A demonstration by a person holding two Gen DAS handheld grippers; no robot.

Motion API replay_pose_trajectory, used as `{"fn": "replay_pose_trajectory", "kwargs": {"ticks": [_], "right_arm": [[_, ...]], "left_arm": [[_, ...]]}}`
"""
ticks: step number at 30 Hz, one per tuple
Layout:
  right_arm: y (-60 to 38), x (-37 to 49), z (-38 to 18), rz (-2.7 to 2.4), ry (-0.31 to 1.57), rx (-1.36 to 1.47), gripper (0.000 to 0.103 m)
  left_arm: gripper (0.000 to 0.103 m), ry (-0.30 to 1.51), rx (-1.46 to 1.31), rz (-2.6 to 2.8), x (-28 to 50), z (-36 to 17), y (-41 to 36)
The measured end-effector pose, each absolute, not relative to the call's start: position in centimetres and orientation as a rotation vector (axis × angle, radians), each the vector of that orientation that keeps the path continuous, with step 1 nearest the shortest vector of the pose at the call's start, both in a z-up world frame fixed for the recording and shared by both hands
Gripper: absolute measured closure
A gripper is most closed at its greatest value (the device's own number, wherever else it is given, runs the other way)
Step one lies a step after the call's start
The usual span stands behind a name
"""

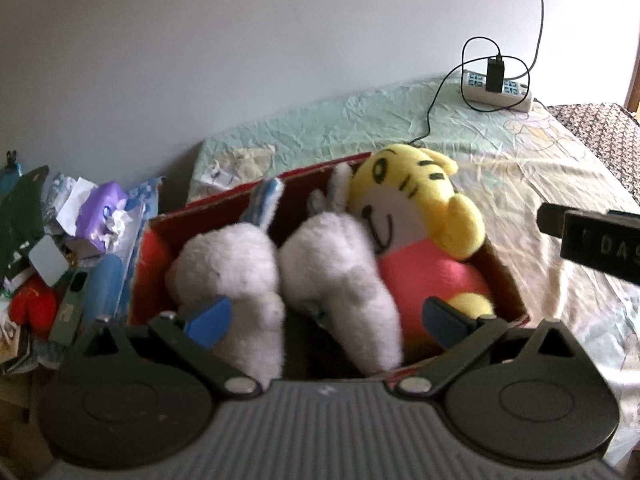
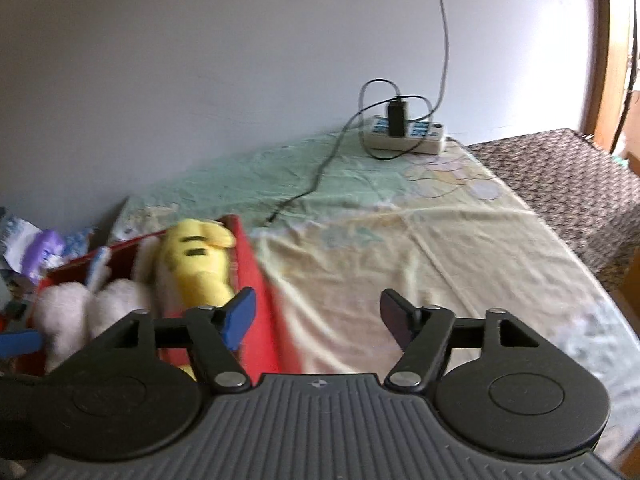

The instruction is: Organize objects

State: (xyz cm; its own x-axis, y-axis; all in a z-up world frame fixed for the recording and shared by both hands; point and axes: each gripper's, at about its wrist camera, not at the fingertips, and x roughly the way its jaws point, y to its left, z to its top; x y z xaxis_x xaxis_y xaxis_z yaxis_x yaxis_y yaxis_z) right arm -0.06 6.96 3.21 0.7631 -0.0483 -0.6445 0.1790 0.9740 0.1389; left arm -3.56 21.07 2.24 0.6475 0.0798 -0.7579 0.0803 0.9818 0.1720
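A red cardboard box [image 1: 508,280] sits on the table and holds three plush toys. A yellow tiger toy [image 1: 416,200] in a pink shirt lies at its right end, with two white plush rabbits [image 1: 232,264] [image 1: 340,272] beside it. My left gripper [image 1: 326,316] hovers open over the near end of the box, and its pads touch nothing. My right gripper [image 2: 318,318] stands open over the cloth just right of the box [image 2: 260,280], with nothing between its fingers. The tiger toy [image 2: 196,260] shows at the left of the right wrist view.
A wrinkled green and cream cloth [image 2: 420,240] covers the table. A white power strip [image 2: 404,132] with a black charger and a trailing cable lies at the far edge by the wall. A cluttered pile of papers and packages [image 1: 80,232] stands left of the box.
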Motion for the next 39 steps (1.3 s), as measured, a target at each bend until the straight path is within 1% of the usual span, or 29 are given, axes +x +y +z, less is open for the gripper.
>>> {"fn": "replay_pose_trajectory", "kwargs": {"ticks": [10,20,26,39], "right_arm": [[2.3,-1.1,2.7,-0.13,0.752,0.166,0.025],[0.8,-1.4,2.3,-0.019,0.788,0.169,0.024],[2.6,-1.2,2.3,0.078,0.797,0.161,0.024],[10.2,-0.3,5.0,0.161,0.764,0.127,0.024]], "left_arm": [[0.001,0.912,0.142,0.002,-4.2,2.0,16.6],[0.0,0.882,0.124,0.096,-6.1,2.2,13.9],[0.0,0.922,0.092,0.196,-6.8,2.0,15.8],[0.001,0.898,0.043,0.226,-7.4,3.2,22.9]]}}
